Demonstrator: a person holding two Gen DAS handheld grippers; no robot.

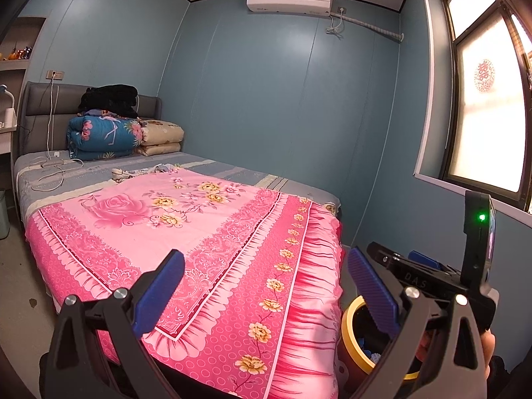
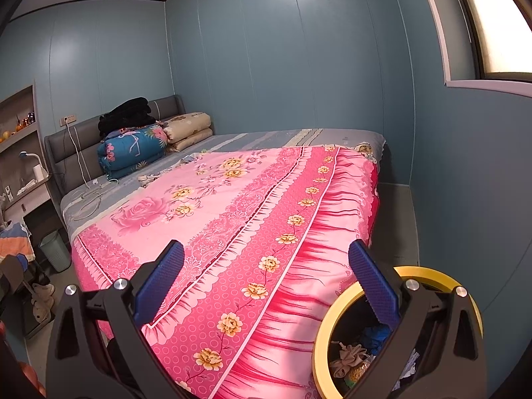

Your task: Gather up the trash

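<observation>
Yellow-rimmed trash bin [image 2: 335,319] is seen standing upright on the floor, mouth upward, just beside the bed's foot corner. Crumpled wrappers [image 2: 347,359], possibly tissue, are seen inside. Right gripper [image 2: 266,286] is held over the pink floral bedspread [image 2: 232,199], fingers spread, nothing held. Left gripper [image 1: 266,292] likewise spread and empty.

Daylight from overexposed window [image 1: 482,99], soft sheen on blue walls [image 1: 259,99], sharp focus, strong fisheye bending, dark vignetted corners
</observation>
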